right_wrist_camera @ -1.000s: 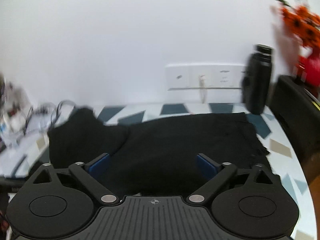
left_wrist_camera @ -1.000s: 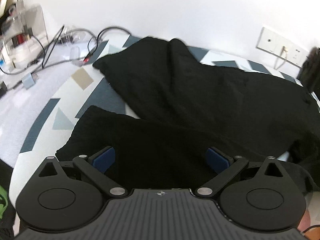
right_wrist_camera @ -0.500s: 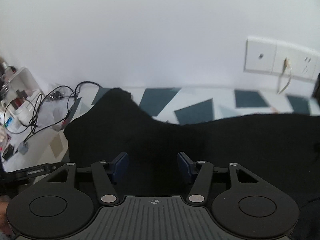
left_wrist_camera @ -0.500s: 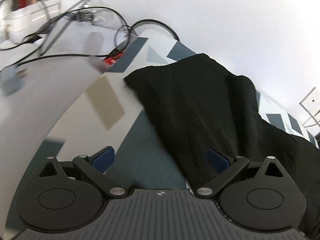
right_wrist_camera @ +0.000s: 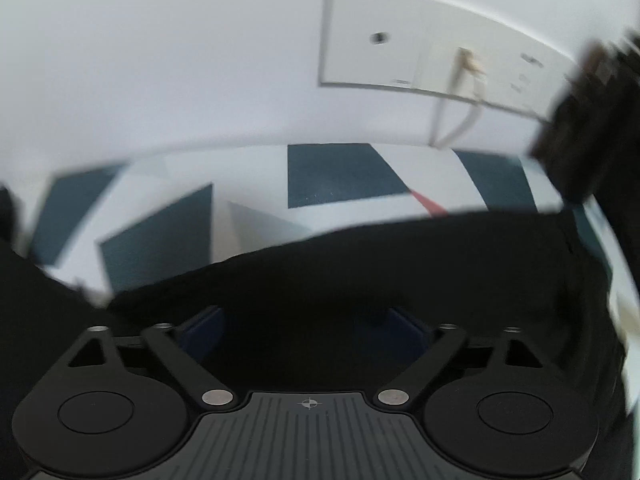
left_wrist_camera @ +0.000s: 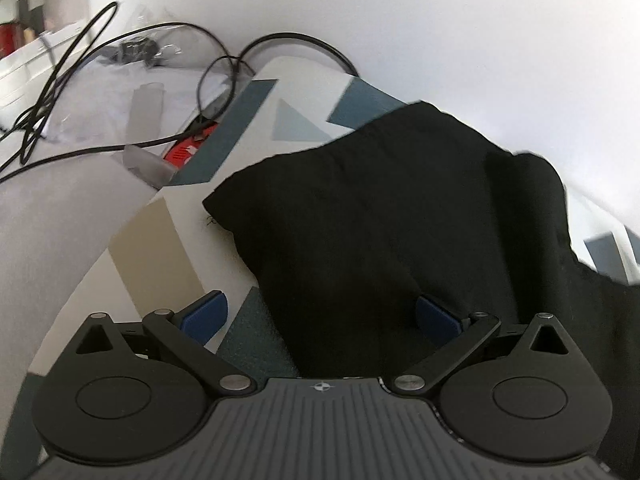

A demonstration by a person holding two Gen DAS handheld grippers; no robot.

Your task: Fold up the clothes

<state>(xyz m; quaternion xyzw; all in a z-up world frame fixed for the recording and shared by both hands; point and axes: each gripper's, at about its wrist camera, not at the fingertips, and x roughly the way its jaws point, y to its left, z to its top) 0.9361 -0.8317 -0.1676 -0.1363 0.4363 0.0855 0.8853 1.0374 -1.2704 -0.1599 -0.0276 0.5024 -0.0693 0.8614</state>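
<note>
A black garment (left_wrist_camera: 380,216) lies spread on a white cloth with blue and beige shapes (left_wrist_camera: 160,248). In the left wrist view one sleeve end points to the upper left, and my left gripper (left_wrist_camera: 320,316) hangs open over its lower edge, left pad above the cloth, right pad above the black fabric. In the right wrist view the garment (right_wrist_camera: 360,264) fills the lower half, its far edge running across the middle. My right gripper (right_wrist_camera: 308,330) is low over it with its jaws opening wide; the fabric lies beneath the pads, not pinched.
Black cables (left_wrist_camera: 72,80) and a red-tipped plug (left_wrist_camera: 188,148) lie at the upper left beside the cloth. A white wall socket plate (right_wrist_camera: 420,52) with a cord sits on the wall behind. A dark blurred object (right_wrist_camera: 592,128) stands at the right.
Both grippers moved and sank closer to the garment. The left one slid to the sleeve end at the left. The right one's jaws narrowed half a second ago and are wide again.
</note>
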